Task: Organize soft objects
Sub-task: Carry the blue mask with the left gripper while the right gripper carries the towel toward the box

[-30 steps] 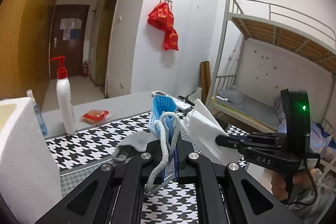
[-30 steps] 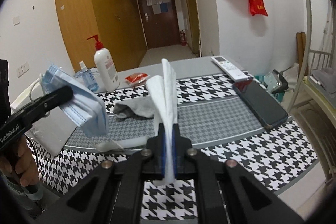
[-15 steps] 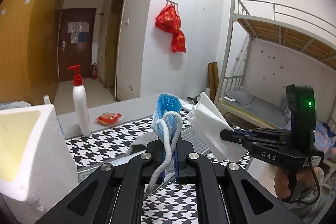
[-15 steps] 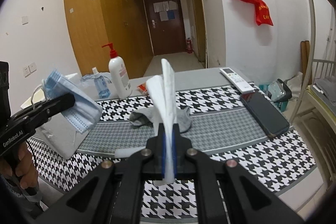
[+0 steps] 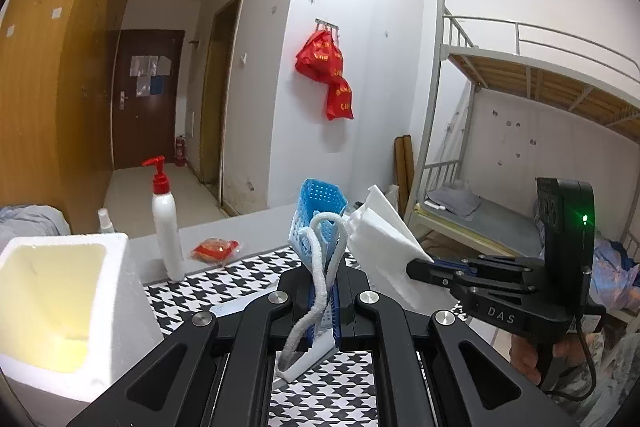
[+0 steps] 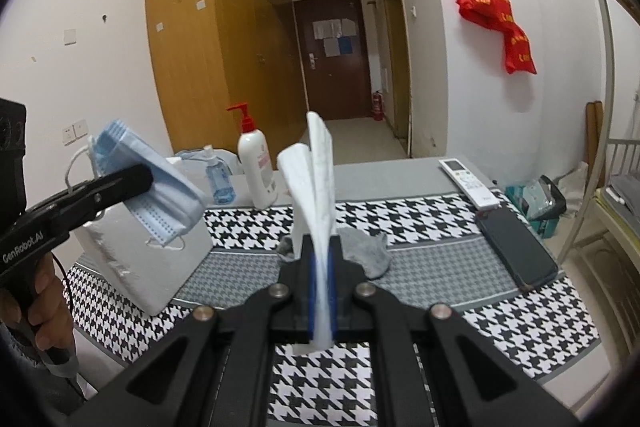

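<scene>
Left claw (image 5: 324, 291) is clamped on the blue mask (image 5: 316, 223), right claw (image 6: 320, 291) on the white tissue (image 6: 316, 163). Keep both pinched; the foam box (image 5: 60, 291) sits left of your left claw, so drop there.

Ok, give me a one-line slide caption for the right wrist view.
Right gripper pinching a folded white tissue, left gripper holding blue face masks above the houndstooth table.

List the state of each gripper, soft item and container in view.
left gripper: shut on the face mask.
right gripper: shut on the white tissue.
grey sock: crumpled, lying on the tablecloth.
foam box: open-topped, looks empty.
pump bottle: upright.
</scene>
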The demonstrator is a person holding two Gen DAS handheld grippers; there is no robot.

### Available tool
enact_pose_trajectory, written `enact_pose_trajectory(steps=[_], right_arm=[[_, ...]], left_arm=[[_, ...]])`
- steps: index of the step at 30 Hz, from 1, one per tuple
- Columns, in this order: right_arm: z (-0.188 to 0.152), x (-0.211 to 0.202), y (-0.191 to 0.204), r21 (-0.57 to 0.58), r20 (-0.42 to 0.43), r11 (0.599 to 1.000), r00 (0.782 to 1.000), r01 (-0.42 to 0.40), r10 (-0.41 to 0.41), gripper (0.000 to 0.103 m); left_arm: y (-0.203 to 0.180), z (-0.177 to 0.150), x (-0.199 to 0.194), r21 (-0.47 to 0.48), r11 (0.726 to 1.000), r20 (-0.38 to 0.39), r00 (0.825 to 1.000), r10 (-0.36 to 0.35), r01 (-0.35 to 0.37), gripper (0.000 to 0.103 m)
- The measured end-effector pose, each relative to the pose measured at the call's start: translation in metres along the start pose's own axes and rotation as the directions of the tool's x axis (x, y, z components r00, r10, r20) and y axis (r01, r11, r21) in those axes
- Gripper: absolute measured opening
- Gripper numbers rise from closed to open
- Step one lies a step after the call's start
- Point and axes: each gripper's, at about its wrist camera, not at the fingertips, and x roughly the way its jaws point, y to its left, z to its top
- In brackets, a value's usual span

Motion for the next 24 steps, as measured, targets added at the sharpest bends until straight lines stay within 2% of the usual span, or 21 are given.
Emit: enact_pose_trajectory(steps=[4,8,21,24], right_arm=[[0.004,-0.003,0.004,-0.003,0.016,1.0,1.0,-0.013,0.013,0.007],[0.007,-0.005,0.009,-0.012,0.03,0.999,0.999,-0.032,0.032,0.007],[0.022,-0.002,0.027,-0.05,0.067,0.995,0.994,-0.084,0.088,0.007],[0.023,0.001,0.032,-0.055,0.067,0.994,0.992,-0.099,0.103,0.007]], left_arm=[[0.002,0.002,-0.008,0.008,0.999,0.023,0.999,0.037,-0.038,0.006],[0.004,0.005,-0.014,0.001,0.999,0.022,0.999,0.032,-0.032,0.006],[0.018,0.016,-0.041,0.015,0.992,0.07,0.99,0.124,-0.125,0.006],[0.02,0.018,-0.046,0.019,0.992,0.072,0.989,0.126,-0.128,0.006]])
